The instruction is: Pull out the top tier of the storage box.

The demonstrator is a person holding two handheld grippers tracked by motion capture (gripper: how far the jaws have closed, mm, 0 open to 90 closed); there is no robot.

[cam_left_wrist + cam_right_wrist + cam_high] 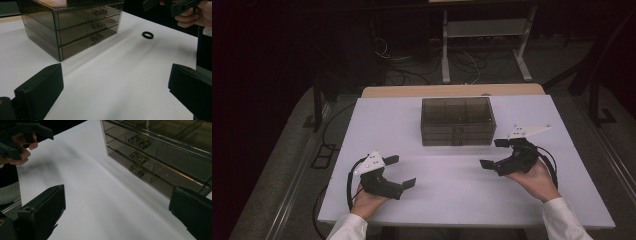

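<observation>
A smoky see-through drawer box [458, 121] stands at the back middle of the white table [447, 200]. Its three stacked drawers [87, 25] are pushed in, each with a small clear handle [137, 155]. A small black ring [147, 35] lies flat on the table, right of the box in the left gripper view. My left gripper [401, 171] is open over the front left of the table, nothing between its jaws. My right gripper [493, 153] is open too, just off the box's front right corner, and holds nothing.
Beyond the table's far edge is a dark floor with cables [462, 60] and a white metal stand [484, 30]. A tan board [412, 91] sticks out behind the table. Bare tabletop lies between the two grippers and in front of the box.
</observation>
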